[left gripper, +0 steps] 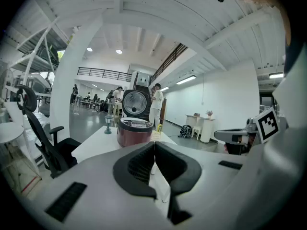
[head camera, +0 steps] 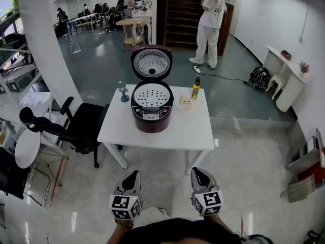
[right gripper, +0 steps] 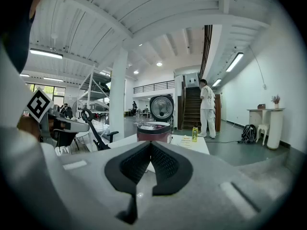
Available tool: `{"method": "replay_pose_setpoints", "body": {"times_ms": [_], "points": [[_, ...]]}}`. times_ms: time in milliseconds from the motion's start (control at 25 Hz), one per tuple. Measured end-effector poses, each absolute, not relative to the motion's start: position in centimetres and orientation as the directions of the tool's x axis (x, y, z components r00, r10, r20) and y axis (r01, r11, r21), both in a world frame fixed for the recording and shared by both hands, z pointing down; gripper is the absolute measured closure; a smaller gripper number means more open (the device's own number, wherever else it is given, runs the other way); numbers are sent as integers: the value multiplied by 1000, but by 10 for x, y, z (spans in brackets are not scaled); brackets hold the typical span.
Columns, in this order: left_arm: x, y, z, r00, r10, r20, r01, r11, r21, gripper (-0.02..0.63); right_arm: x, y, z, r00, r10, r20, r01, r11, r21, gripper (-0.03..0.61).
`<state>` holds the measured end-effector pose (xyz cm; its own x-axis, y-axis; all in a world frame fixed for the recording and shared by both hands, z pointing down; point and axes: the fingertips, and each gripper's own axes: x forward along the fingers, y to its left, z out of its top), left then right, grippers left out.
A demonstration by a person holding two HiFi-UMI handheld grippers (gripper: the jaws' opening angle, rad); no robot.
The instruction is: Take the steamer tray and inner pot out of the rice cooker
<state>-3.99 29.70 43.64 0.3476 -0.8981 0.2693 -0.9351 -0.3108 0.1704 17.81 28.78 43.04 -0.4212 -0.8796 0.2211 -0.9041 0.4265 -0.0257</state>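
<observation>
A dark red rice cooker (head camera: 152, 111) stands on a white table (head camera: 188, 131) with its lid (head camera: 152, 62) raised. A white perforated steamer tray (head camera: 152, 95) lies in its top; the inner pot is hidden below it. The cooker (left gripper: 135, 131) shows far ahead in the left gripper view and the cooker (right gripper: 154, 131) in the right gripper view. My left gripper (head camera: 133, 178) and right gripper (head camera: 199, 175) hover near my body, well short of the table, both shut and empty. Their tips meet: left gripper (left gripper: 154, 143), right gripper (right gripper: 150, 143).
On the table stand a small lantern-like ornament (head camera: 122, 91), a yellow bottle (head camera: 195, 88) and a small box (head camera: 185, 102). A black office chair (head camera: 76, 126) stands left of the table. A person in white (head camera: 209, 24) stands beyond, by stairs.
</observation>
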Motion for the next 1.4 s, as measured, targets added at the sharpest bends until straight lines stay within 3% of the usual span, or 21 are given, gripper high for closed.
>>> {"method": "replay_pose_setpoints", "body": {"times_ms": [840,880,960,1000,1080,1200,1400], "points": [[-53,311,425,323,-920,222,-944,-296,146,606,168,299,430,-433,-885,172,-899,439,-4,572],[-53,311,424,325,-920,219,-943,-297,150,586,166,300,430,-439,-882,170,-896,444,-10,562],[-54,313,424,324,-921,217,-943,-295,154,443,163,301,430,-450,-879,161,-891,454,-9,541],[-55,314,423,319,-923,215,-944,-290,157,410,162,301,429,-451,-879,155,-890,456,-3,518],[-59,314,422,305,-930,207,-947,-273,168,342,159,299,428,-452,-879,150,-889,458,2,386],[-64,313,421,286,-936,204,-953,-257,158,245,156,297,427,-457,-877,149,-887,461,-8,315],[-59,309,421,301,-931,208,-950,-275,147,185,154,289,421,-455,-879,143,-888,459,0,291]]}}
